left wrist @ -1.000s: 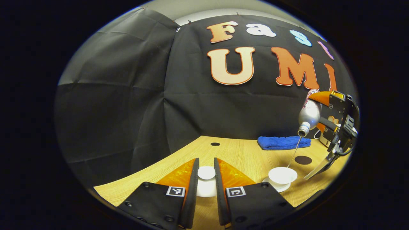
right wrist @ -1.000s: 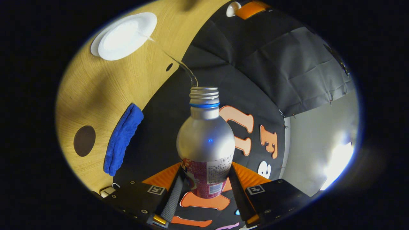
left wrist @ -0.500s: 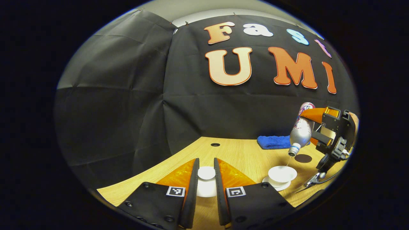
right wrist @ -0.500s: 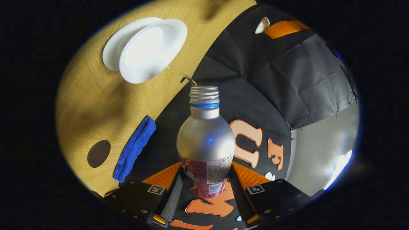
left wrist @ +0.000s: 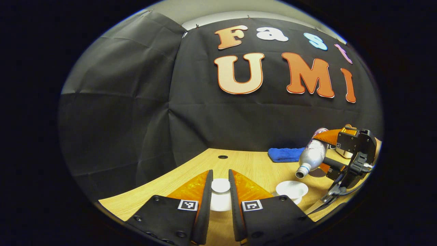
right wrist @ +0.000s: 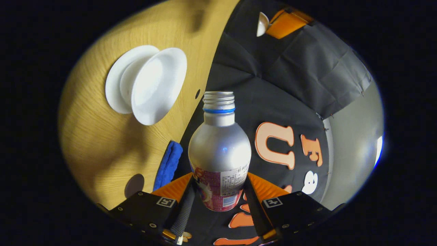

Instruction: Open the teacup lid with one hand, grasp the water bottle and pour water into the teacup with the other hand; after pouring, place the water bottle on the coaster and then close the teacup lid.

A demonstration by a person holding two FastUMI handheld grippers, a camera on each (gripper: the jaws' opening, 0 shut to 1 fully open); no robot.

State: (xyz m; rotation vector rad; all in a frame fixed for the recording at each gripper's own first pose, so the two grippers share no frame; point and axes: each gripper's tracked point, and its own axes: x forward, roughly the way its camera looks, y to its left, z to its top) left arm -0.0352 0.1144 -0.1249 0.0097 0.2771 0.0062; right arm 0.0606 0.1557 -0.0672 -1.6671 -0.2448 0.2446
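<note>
In the left gripper view my left gripper (left wrist: 220, 182) is shut on the knob of the white teacup lid (left wrist: 220, 202), held above the wooden table (left wrist: 252, 167). The open white teacup (left wrist: 292, 188) stands to its right. Just above the cup, the silver water bottle (left wrist: 312, 156) lies tilted with its open mouth down-left, and no stream leaves it. In the right gripper view my right gripper (right wrist: 220, 193) is shut on the bottle (right wrist: 220, 150) around its labelled base. The teacup (right wrist: 157, 85) sits on its saucer (right wrist: 114, 85) at upper left. The dark round coaster (right wrist: 134, 185) lies beside the blue cloth.
A folded blue cloth (left wrist: 285, 154) lies at the table's back edge, also seen as the cloth (right wrist: 168, 165) in the right gripper view. A small round hole (left wrist: 223, 157) is in the tabletop. The left gripper with the lid (right wrist: 262, 24) shows far off.
The bottle has come down closer to the cup and tipped back toward level. The thin water stream has stopped. My left gripper still holds the lid in the same place.
</note>
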